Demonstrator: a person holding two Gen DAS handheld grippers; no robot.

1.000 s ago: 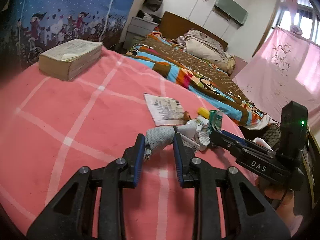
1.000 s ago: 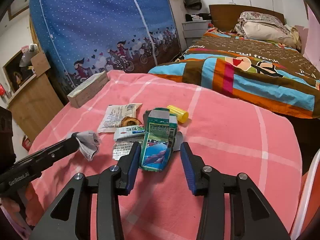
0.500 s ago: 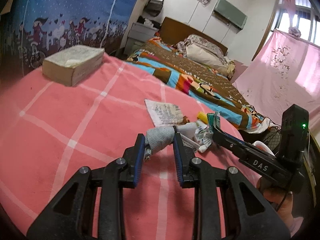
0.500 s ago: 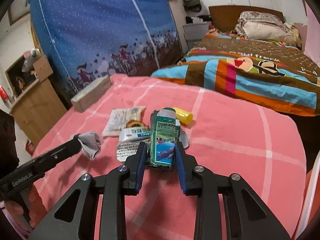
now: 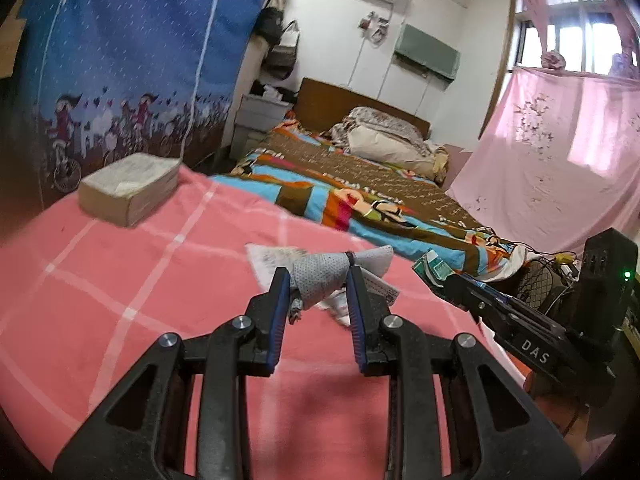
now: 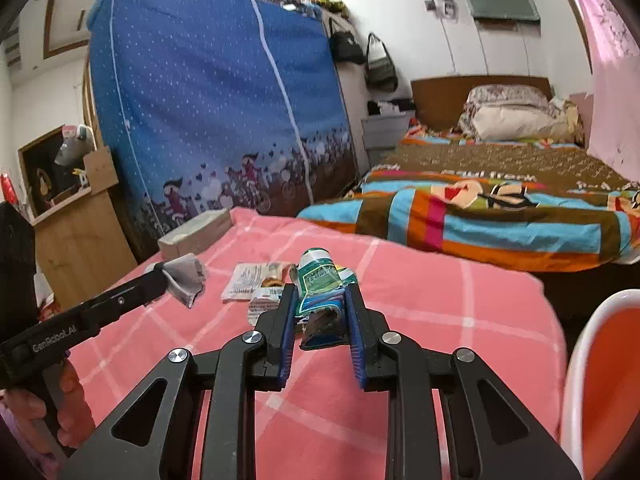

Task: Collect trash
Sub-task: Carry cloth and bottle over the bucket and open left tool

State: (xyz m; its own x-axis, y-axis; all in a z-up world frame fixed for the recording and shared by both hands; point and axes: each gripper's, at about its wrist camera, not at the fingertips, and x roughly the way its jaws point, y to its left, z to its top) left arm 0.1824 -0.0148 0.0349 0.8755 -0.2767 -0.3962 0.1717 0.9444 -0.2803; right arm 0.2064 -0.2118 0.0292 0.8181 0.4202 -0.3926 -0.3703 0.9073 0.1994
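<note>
Right gripper [image 6: 320, 300] is clamped on a crumpled green carton [image 6: 322, 280]; its jaws have just been closing, and the blue pads now press the carton's sides and crush its lower end. The carton stands raised off the pink cloth [image 6: 460, 308], tilted slightly back, with its top above the fingertips. In the left wrist view the same carton [image 5: 434, 269] shows at the tip of the right gripper [image 5: 444, 280], off to the right near the cloth's edge.

Left gripper [image 5: 316, 284] is clamped on a grey wad [image 5: 320, 274], a dotted crumpled piece pinched between both pads, with a paler flap sticking out past the right finger. Seen from the right wrist, the wad [image 6: 184, 278] hangs at the tip of the left gripper [image 6: 160, 276], clear of the cloth.

Below and between the two grippers the remaining trash lies on the cloth: a printed packet [image 6: 248, 284] with a brown ring-shaped scrap [image 6: 274, 281] on it, and a small white box [image 6: 272, 293] just in front of them. Part of this pile is hidden behind the right gripper's fingers.

Farther back, a thick book [image 5: 128, 188] lies near the cloth's far left edge. Beyond the cloth is a bed [image 6: 500, 208] with a striped cover, and a blue printed wardrobe [image 6: 208, 112] stands at left. A hand [image 6: 76, 404] holds the left gripper's handle at lower left.
</note>
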